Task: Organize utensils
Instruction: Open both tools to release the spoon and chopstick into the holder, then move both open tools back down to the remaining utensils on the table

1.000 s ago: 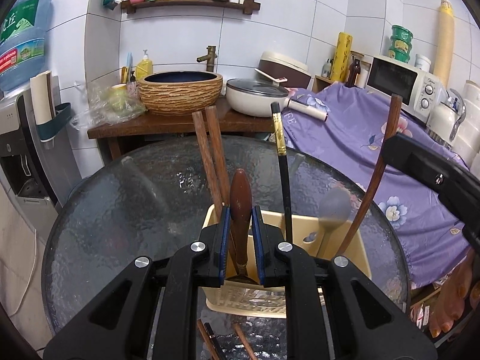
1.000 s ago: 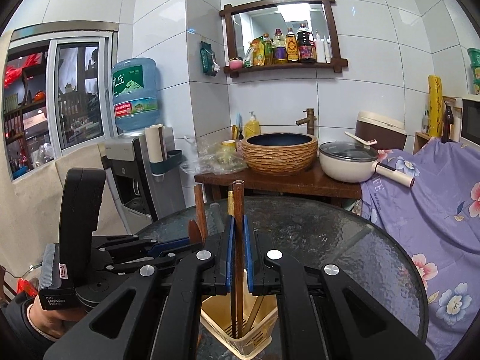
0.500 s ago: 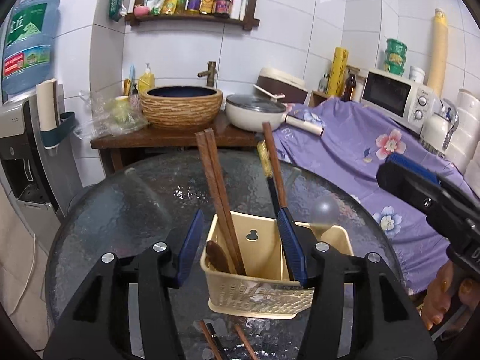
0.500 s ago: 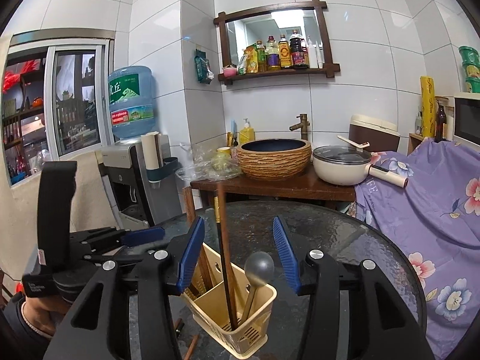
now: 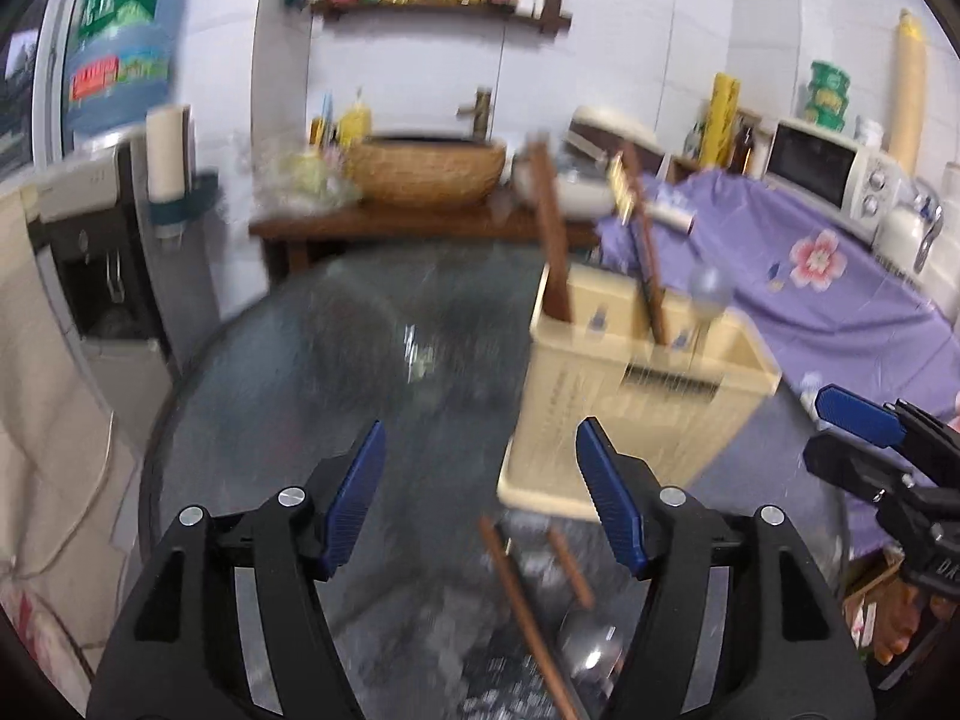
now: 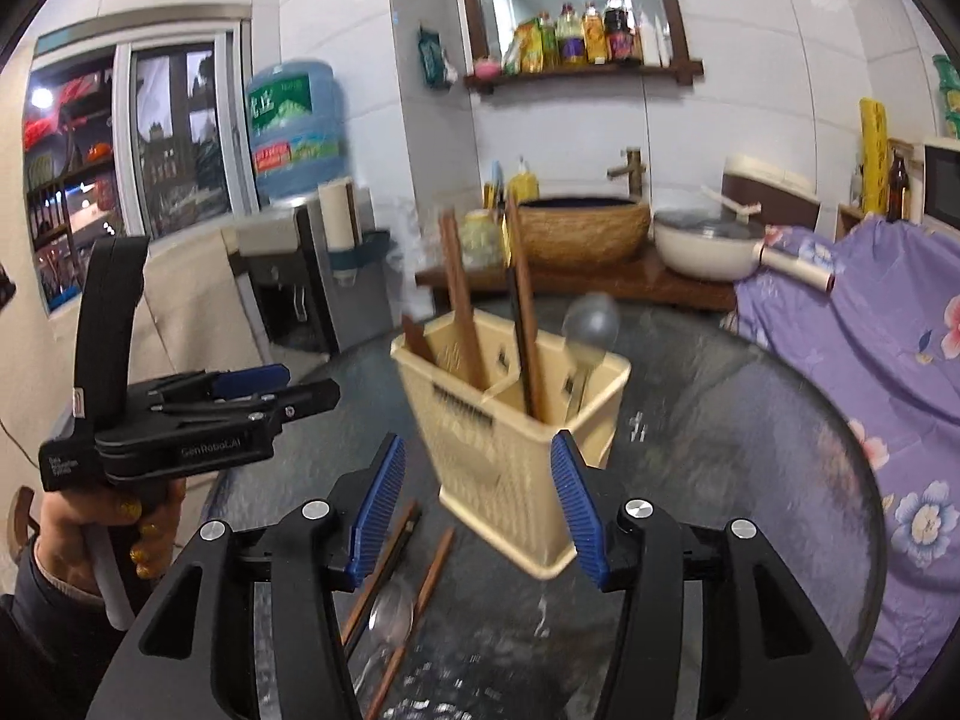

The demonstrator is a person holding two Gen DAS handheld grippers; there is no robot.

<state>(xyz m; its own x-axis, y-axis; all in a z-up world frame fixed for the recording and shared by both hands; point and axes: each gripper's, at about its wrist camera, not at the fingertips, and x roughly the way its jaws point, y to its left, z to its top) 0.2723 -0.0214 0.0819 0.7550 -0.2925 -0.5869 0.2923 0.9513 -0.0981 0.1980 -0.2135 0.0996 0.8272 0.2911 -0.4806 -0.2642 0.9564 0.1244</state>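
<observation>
Nearest in both wrist views lies the round table of dark, pebbled glass, its top glinting with small reflections. On its near part, loose chopsticks of brown wood lie slanted beside a metal spoon; the left wrist view shows the same chopsticks and spoon bowl, blurred.

The left gripper has its blue-padded jaws opening, with only bare glass between them. The right gripper is also opening; the lower corner of the utensil holder shows in the gap between its pads, but they do not press on it. A hand at the left of the right wrist view grasps the left gripper's handle.

The utensil holder stands on the table just past the grippers: a cream plastic basket with slotted walls and a divider forming compartments. Brown wooden chopsticks lean in one compartment, a dark pair in another, and a spoon's rounded end rises behind them.

Beyond the table, a purple floral cloth drapes to the right. Farther back, a wooden counter carries a woven-look basin and a lidded white pan. A water dispenser stands to the left, under a blue bottle. A shelf of bottles hangs on the white tiled wall.
</observation>
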